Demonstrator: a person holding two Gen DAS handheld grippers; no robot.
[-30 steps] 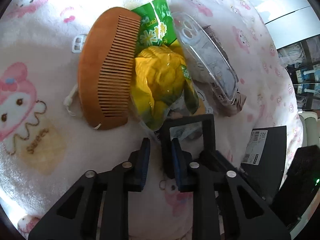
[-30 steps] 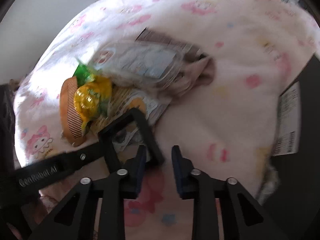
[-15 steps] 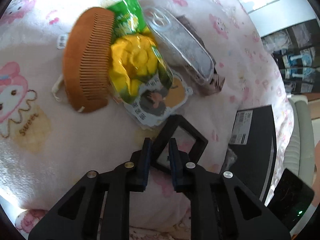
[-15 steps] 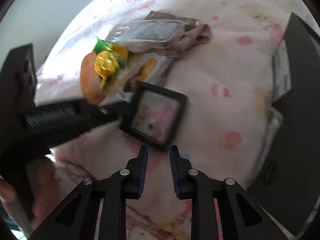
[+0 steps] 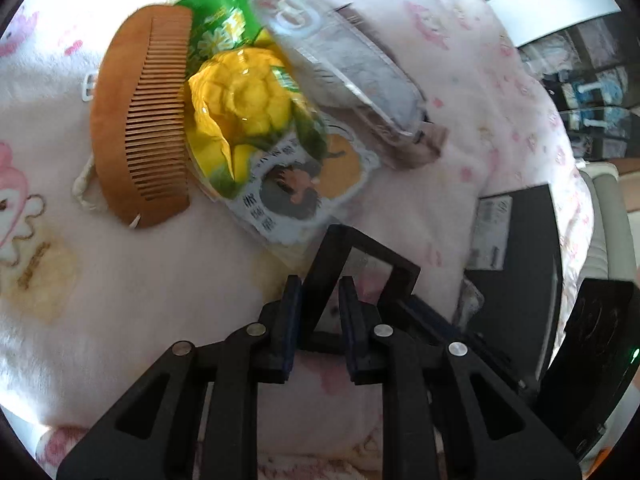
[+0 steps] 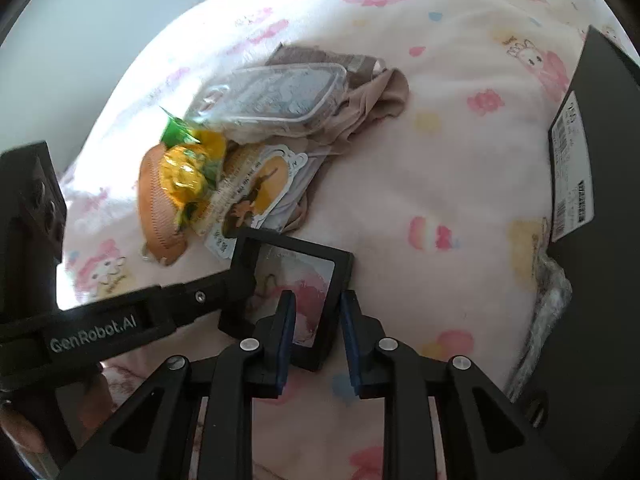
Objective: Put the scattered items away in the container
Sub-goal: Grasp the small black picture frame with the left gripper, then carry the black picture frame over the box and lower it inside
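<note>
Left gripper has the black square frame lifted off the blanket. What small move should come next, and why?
Probably carry the black frame, clamped in the left gripper, across toward the black container at the right edge. The frame hangs clear above the blanket, and the right gripper is shut and empty.

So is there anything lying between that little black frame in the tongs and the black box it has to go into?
Nothing visible. The black frame, held in the left tongs, has only bare pink blanket between it and the black box. A crumpled clear wrapper lies against the box's near side.
</note>
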